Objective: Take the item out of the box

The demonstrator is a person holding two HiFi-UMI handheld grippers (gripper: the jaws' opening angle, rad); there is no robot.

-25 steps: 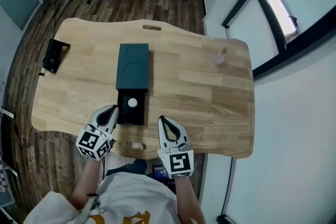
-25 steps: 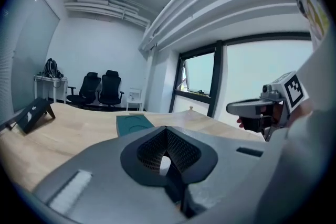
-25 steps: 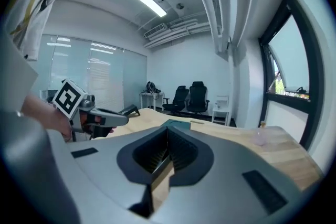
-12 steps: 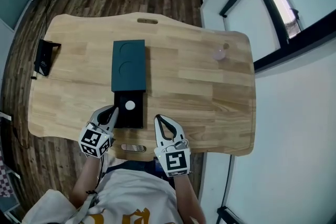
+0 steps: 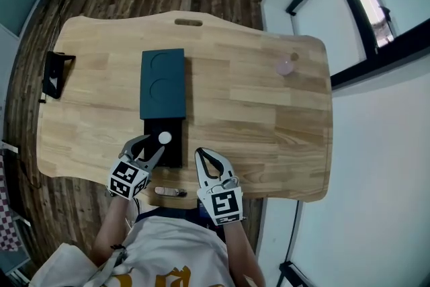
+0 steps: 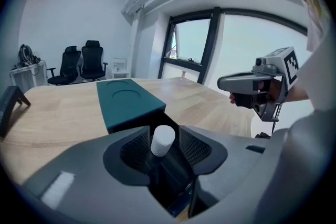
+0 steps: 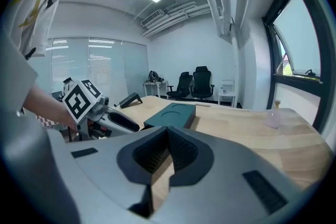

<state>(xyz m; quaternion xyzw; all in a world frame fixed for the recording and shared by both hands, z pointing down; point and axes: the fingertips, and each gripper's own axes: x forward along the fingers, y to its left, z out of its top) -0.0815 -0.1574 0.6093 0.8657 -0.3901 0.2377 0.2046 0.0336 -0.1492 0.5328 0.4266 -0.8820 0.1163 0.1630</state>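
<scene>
White cylinder (image 5: 164,138) stands upright in the black tray (image 5: 173,156), toward the tray's far end, close to where it meets the teal box (image 5: 163,84). The tray lies exposed on your side of the box, so the item can be reached from above and from the front with nothing covering it.

Your left gripper (image 5: 149,148) sits over the tray's near end and points down and forward at the cylinder. Its jaws have just been opening and now stand well apart. In the left gripper view the cylinder lines up in the gap between them, but neither pad touches it, so nothing is held. That spread looks meant to straddle the cylinder's round sides.

Your right gripper (image 5: 203,155) hovers just to the right of the tray over bare wooden table (image 5: 255,117), jaws together and empty. It is probably parked there to stay clear, or to steady the box if it slides.
</scene>
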